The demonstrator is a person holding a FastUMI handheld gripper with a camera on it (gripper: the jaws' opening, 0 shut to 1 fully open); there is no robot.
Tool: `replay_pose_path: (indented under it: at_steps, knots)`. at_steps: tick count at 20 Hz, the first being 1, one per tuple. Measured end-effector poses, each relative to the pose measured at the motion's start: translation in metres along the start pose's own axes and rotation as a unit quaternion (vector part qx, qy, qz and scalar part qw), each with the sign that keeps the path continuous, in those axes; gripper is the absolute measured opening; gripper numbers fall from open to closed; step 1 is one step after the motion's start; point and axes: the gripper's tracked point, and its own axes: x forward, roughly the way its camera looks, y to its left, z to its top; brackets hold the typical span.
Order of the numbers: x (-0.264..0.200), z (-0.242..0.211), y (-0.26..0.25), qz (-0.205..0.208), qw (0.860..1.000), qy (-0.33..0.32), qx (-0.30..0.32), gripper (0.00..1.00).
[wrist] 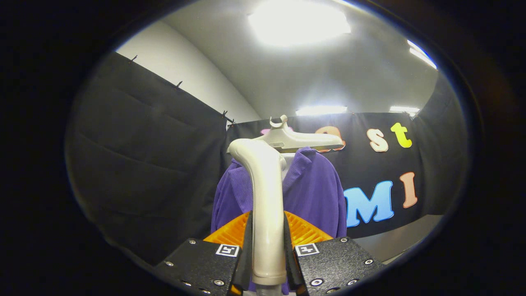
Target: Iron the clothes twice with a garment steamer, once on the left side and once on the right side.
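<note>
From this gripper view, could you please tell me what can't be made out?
- Steamer head: the steamer handle, clamped between the fingers, bends away from the camera, so its nozzle face is hidden.
- Purple garment: its middle is hidden behind the handle, its lower part behind the fingers.
- Hanger: its left arm is covered by the handle's bend.

Purple garment (312, 193) partly behind steamer handle (267, 205)

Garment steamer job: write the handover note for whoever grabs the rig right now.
Tool: shut on the garment steamer, both fingers pressing its upright handle, head at the top.
Purple garment: hanging on the white hanger, just beyond the steamer, in front of the black cloth wall.
Done: steamer picked up and raised to collar height.
Left: cannot tell whether either pass is done; if unsure, run left and right.
</note>
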Motion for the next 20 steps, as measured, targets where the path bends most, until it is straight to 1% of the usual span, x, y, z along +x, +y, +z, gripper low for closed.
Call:
replay_pose_path:
  at_steps: [4,7,10,14,20]
  knots:
    - [0.031,-0.006,0.019,0.003,1.0,0.008,-0.016,0.35]
    - [0.046,-0.028,0.026,-0.008,0.999,0.03,-0.023,0.35]
    - [0.056,-0.056,0.028,-0.006,0.998,0.055,-0.034,0.35]
    - [0.043,-0.096,0.031,-0.012,0.996,0.084,-0.036,0.35]
    - [0.029,-0.126,0.037,-0.007,0.994,0.1,-0.044,0.35]
